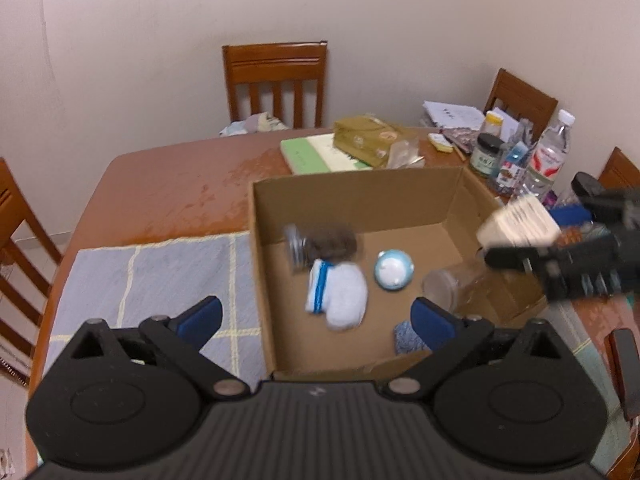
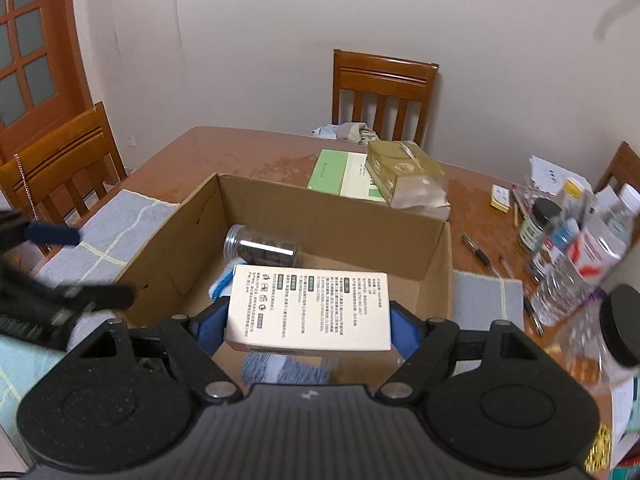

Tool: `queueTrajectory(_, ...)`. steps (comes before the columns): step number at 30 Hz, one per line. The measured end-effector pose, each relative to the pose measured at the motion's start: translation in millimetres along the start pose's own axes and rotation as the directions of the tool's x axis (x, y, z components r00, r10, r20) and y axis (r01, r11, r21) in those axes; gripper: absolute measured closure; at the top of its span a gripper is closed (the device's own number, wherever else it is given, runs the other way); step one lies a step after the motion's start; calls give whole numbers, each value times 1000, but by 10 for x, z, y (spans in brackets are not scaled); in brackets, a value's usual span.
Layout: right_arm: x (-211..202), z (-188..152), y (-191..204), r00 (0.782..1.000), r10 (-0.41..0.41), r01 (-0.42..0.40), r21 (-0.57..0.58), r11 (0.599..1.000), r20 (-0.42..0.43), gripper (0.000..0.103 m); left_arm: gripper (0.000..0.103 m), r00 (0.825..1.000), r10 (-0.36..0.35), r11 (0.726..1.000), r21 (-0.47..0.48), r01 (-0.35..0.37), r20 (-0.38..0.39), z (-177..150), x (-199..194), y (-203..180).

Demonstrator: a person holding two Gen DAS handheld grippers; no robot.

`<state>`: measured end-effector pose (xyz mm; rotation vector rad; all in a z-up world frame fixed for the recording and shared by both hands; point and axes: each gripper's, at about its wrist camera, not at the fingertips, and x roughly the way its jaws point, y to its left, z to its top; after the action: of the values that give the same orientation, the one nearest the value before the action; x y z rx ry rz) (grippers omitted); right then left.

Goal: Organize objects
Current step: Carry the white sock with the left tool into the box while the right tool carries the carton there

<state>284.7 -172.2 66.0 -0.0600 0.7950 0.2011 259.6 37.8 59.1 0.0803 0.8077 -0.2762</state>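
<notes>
The right gripper (image 2: 310, 320) clamps a white printed carton (image 2: 308, 306) above the cardboard box (image 2: 328, 216), while the left gripper (image 1: 316, 320) hangs spread wide and empty over it.

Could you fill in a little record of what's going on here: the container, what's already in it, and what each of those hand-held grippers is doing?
container: open brown cardboard box on a wooden table
inside: clear plastic jar of dark contents lying on its side; white sock with blue stripes; small round blue-and-white item
left hand-held gripper: open, empty
right hand-held gripper: shut on a white printed carton, above the box
beside box: grey checked cloth
</notes>
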Motion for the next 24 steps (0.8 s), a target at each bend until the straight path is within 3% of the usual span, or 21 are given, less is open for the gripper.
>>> queueTrajectory(12,495,279,-249,999,-1,0,-19,1000,-50,19,3,998,36,998,-41,-38,-49,-130,-26,86)
queueTrajectory(14,537,310,-275,999,-6,6,-11,1000,-51,15,3,998,36,999,-33,-37,-48,-139,-41,72)
queueTrajectory(16,561,332,-301,999,-20,20,5,1000,-42,0,3,998,35,999,-32,-37,-53,-151,-38,65)
queueTrajectory(24,545,242,-345,997,-31,35,67,997,-64,0,3,996,35,999,-35,-38,-81,-296,27,57)
